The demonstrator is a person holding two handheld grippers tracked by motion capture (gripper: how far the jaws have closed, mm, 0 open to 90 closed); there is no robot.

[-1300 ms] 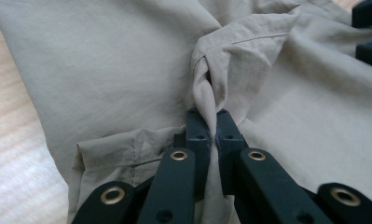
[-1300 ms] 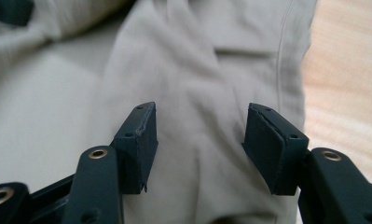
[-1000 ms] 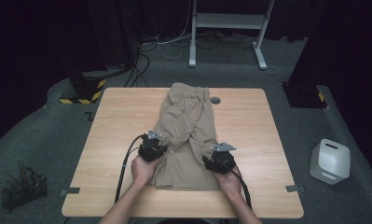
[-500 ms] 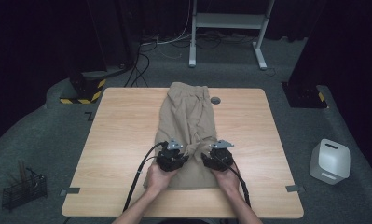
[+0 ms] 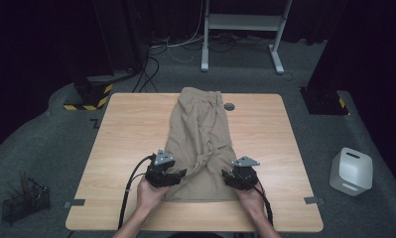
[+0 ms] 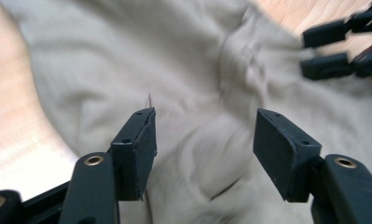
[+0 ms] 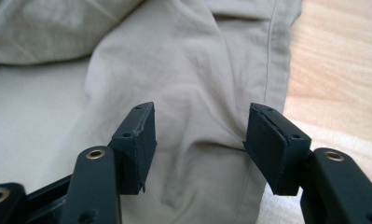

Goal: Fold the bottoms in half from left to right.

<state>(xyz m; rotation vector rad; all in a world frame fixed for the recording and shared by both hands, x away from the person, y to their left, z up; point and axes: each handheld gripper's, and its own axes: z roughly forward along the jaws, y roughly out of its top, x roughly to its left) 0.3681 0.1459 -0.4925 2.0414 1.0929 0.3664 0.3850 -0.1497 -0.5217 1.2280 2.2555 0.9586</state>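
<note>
While both of my grippers sit at the near end of the table (image 5: 121,129), the beige trousers (image 5: 200,129) lie flat along its middle, folded lengthwise, with the waistband at the far edge and the leg ends close to me. My left gripper (image 5: 178,174) rests at the left side of the cloth near the hem, turned inward toward the fabric. From the left gripper view its jaws stand wide apart with nothing between them, just wrinkled beige cloth beneath, and the other gripper's black jaws show at the upper right. My right gripper (image 5: 230,177) sits at the right side of the trousers, just beside the hem. Its own view shows the jaws spread as well, released, hovering over a fold and a stitched seam that runs along the cloth's edge, with bare wood to the right. A small grey round disc (image 5: 229,106) lies on the table just right of the waistband.
</note>
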